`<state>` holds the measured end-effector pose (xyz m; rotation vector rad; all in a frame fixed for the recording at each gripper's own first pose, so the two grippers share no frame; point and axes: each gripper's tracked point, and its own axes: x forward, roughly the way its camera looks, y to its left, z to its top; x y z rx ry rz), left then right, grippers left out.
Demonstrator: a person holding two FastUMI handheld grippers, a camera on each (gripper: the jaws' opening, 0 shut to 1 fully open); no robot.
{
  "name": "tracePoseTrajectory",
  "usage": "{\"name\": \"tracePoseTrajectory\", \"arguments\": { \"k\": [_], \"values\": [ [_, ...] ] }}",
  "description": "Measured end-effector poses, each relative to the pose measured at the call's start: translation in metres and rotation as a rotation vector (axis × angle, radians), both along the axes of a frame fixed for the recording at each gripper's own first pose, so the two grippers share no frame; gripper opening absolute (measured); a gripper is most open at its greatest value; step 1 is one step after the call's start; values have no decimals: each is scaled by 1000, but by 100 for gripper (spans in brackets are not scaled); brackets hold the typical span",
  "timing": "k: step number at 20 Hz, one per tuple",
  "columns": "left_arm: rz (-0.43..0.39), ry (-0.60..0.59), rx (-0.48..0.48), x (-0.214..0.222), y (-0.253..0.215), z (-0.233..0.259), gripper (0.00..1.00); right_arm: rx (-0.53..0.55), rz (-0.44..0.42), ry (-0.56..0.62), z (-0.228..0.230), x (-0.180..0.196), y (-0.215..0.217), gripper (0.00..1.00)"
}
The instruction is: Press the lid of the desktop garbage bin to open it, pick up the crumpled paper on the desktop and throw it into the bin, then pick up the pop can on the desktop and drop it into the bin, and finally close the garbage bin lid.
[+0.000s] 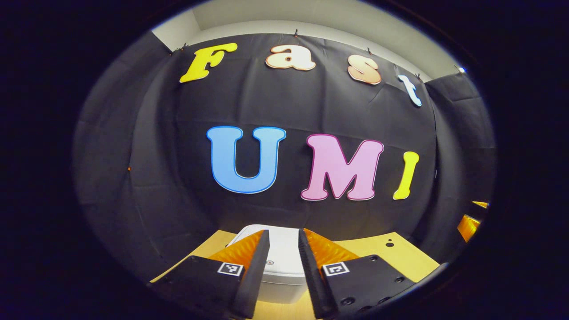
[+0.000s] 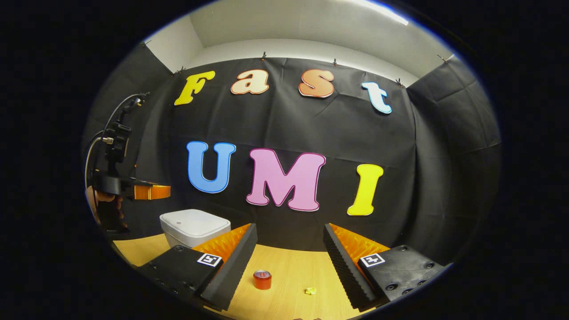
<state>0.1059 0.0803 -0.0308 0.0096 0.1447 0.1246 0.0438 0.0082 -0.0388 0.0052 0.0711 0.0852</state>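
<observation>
- The desk [image 2: 293,271] carried everything, so I worked down from there.
- The garbage bin [image 2: 193,226] sat at the back left with its lid down; I judged pressing it came first.
- My left gripper [image 1: 283,266] hung above the bin [image 1: 282,255], jaws spread and empty, lined up for that press.
- My right gripper [image 2: 289,262] waited wide apart, holding nothing.
- The pop can [image 2: 262,279] stood upright between its fingers' lines, on the desk.
- The crumpled paper [image 2: 310,291] lay just right of the can.
</observation>
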Motion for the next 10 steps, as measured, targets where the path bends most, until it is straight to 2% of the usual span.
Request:
{"name": "tracePoseTrajectory", "arguments": {
  "k": [1,2,5,6,10],
  "values": [
    [5,15,4,6,5,-5,48,5,2,16,-5,2,0,96],
    [-1,37,3,13,7,-11,32,1,4,35,-11,4,0,96],
    [-3,106,-10,32,16,-35,19,-10,27,85,-28,8,1,96],
    [3,133,-17,39,20,-43,8,-6,30,98,-32,9,1,96],
    [-53,254,-62,58,17,-82,7,14,26,142,-47,12,-4,97]
  ]
}}
